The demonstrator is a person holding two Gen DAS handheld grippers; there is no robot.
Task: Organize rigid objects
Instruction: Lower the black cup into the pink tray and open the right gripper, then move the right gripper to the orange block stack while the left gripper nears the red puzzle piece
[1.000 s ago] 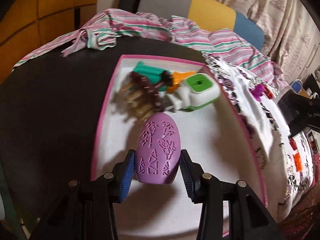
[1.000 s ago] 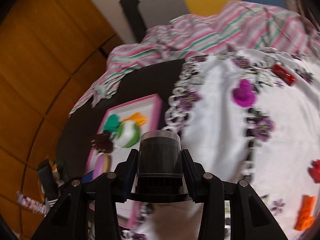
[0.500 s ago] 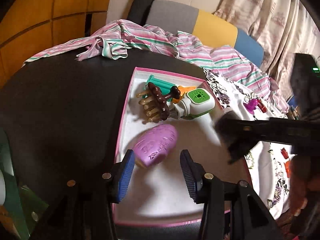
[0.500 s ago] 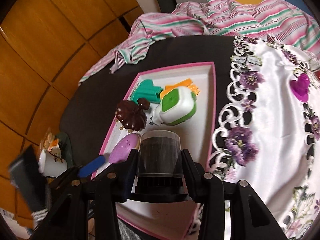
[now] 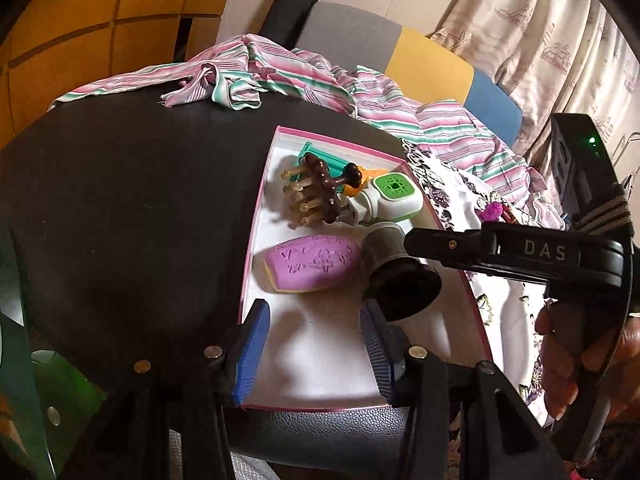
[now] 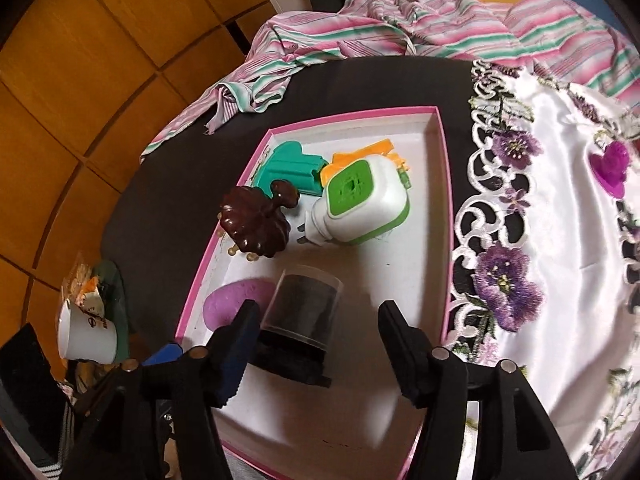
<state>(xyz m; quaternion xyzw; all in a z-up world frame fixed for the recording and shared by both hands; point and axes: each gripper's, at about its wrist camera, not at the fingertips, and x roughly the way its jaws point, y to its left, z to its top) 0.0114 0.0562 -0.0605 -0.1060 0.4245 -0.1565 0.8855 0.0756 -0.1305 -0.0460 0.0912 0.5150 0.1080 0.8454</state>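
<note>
A pink-rimmed white tray [image 5: 260,216] [image 6: 352,114] lies on the black table. In it are a purple oval piece [image 5: 312,262] [image 6: 234,300], a brown massager [image 5: 316,194] [image 6: 256,224], a white-green plug device [image 5: 390,196] [image 6: 360,204], and teal [image 6: 290,168] and orange [image 6: 360,156] pieces. A black jar with a clear top [image 6: 300,316] [image 5: 394,268] lies tilted in the tray beside the purple piece. My right gripper [image 6: 316,324] is open over the jar, whose left side touches the left finger. My left gripper [image 5: 316,344] is open and empty at the tray's near edge.
A striped cloth [image 5: 280,76] lies at the table's back. A white embroidered cloth [image 6: 560,240] to the right holds a magenta toy [image 6: 612,164]. A paper cup [image 6: 86,336] stands off the table's left side.
My left gripper let go of the purple piece and drew back. My right gripper carried the jar over the tray, then opened, and the jar now lies in the tray.
</note>
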